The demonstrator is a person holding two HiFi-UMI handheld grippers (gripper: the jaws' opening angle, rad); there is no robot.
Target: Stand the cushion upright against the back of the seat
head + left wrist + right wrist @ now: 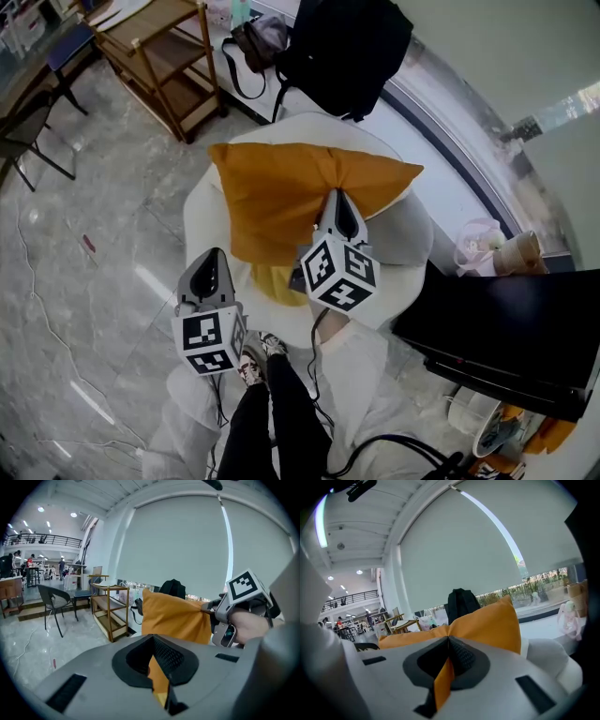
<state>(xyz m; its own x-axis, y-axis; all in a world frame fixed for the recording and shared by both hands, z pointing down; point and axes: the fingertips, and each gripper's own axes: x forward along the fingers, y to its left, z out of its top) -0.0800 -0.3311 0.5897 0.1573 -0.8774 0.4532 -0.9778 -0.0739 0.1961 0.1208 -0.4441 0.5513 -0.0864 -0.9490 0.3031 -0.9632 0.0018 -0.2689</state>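
An orange cushion (300, 192) hangs lifted over a white round seat (200, 220), with the seat's pale backrest (405, 234) at its right. My left gripper (221, 255) is at the cushion's lower left edge, shut on a fold of orange fabric (157, 677). On the cushion's right part my right gripper (336, 199) is shut too, with a strip of the orange cover (444, 673) pinched in its jaws. The left gripper view shows the cushion (176, 616) stretched toward the right gripper (219, 611). In the right gripper view the cushion (487, 625) rises ahead, beside the backrest (548, 653).
A black backpack (347, 47) lies behind the seat, a wooden shelf cart (164, 56) to its left. A black case (506, 328) stands close on the right. The person's legs (272, 412) are in front of the seat. A dark chair (28, 122) is far left.
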